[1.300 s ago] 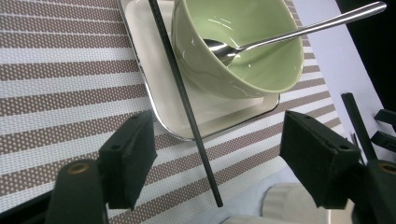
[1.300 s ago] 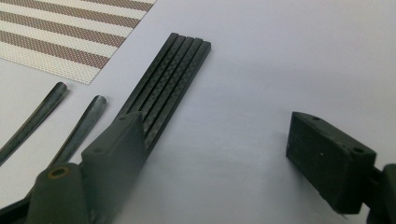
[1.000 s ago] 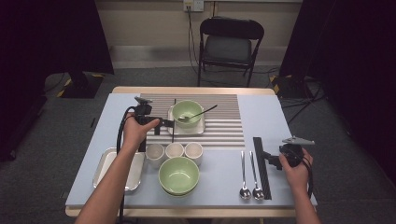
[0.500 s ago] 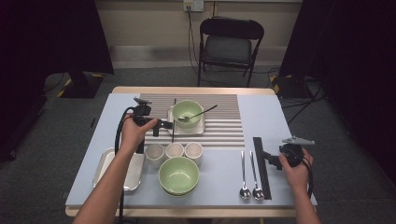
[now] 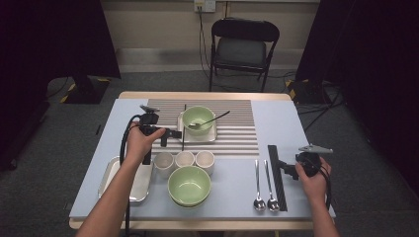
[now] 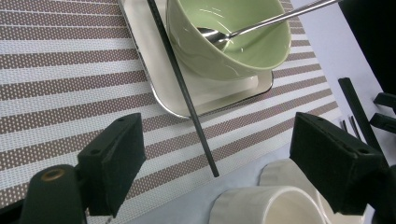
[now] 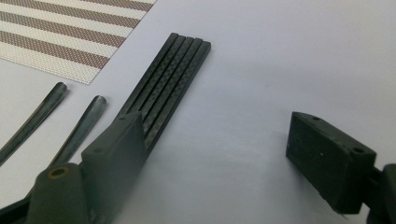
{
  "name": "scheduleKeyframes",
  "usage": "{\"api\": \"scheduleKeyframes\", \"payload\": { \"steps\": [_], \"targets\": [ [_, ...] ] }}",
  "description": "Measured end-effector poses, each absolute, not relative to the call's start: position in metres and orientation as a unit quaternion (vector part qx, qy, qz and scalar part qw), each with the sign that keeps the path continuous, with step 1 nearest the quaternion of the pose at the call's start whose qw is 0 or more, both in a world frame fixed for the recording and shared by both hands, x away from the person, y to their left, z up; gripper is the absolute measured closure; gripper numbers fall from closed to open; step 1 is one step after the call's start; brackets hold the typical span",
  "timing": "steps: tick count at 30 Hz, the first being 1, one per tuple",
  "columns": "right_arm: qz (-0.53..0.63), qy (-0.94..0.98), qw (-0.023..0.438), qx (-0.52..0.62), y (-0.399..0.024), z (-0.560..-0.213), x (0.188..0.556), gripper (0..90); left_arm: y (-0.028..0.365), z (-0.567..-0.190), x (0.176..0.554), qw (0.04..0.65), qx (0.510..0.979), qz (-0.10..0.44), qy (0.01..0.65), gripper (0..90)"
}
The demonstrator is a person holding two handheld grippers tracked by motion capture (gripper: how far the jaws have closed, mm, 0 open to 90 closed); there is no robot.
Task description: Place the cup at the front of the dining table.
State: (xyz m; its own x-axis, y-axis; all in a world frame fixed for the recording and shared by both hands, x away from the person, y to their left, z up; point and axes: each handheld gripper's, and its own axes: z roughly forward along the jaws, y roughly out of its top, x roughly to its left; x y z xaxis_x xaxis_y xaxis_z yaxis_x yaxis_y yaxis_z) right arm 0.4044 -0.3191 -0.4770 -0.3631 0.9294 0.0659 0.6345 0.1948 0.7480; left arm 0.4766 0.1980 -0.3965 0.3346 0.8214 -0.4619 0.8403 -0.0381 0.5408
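A single black chopstick [image 5: 183,129] lies on the striped mat [image 5: 237,131] along the left edge of a white square plate [image 5: 211,135]. On that plate stands a green bowl [image 5: 198,117] with a spoon [image 5: 217,118] in it. My left gripper [image 5: 176,134] is open just left of the chopstick. In the left gripper view the chopstick [image 6: 184,91] runs up between my open jaws [image 6: 219,163], untouched. My right gripper [image 5: 282,168] is open at a bundle of black chopsticks [image 5: 276,180]. Its left jaw rests over the bundle [image 7: 173,74], with nothing held [image 7: 219,158].
Three white cups [image 5: 184,159] stand in a row in front of the mat, with stacked green bowls [image 5: 189,185] below them. A metal tray [image 5: 139,183] lies at the front left. Two spoons [image 5: 264,185] lie left of the chopstick bundle. A folding chair [image 5: 244,47] stands beyond the table.
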Motion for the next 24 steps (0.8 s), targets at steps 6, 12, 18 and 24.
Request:
{"api": "scheduleKeyframes", "payload": {
  "steps": [6, 12, 18, 24],
  "targets": [
    [0.357, 0.745, 0.205, 0.525, -0.319, -0.477, 0.404, 18.9, 0.202, -0.398, 0.475, 0.381, 0.725, -0.009, 0.573, 17.5],
    [0.357, 0.744, 0.205, 0.526, -0.319, -0.477, 0.404, 18.6, 0.201, -0.395, 0.471, 0.382, 0.726, -0.005, 0.572, 17.5],
    [0.357, 0.745, 0.205, 0.525, -0.319, -0.476, 0.404, 18.1, 0.203, -0.393, 0.468, 0.382, 0.732, -0.003, 0.564, 17.6],
    [0.363, 0.740, 0.203, 0.529, -0.322, -0.476, 0.404, 19.3, 0.204, -0.393, 0.466, 0.381, 0.733, -0.001, 0.563, 17.7]
  ]
}}
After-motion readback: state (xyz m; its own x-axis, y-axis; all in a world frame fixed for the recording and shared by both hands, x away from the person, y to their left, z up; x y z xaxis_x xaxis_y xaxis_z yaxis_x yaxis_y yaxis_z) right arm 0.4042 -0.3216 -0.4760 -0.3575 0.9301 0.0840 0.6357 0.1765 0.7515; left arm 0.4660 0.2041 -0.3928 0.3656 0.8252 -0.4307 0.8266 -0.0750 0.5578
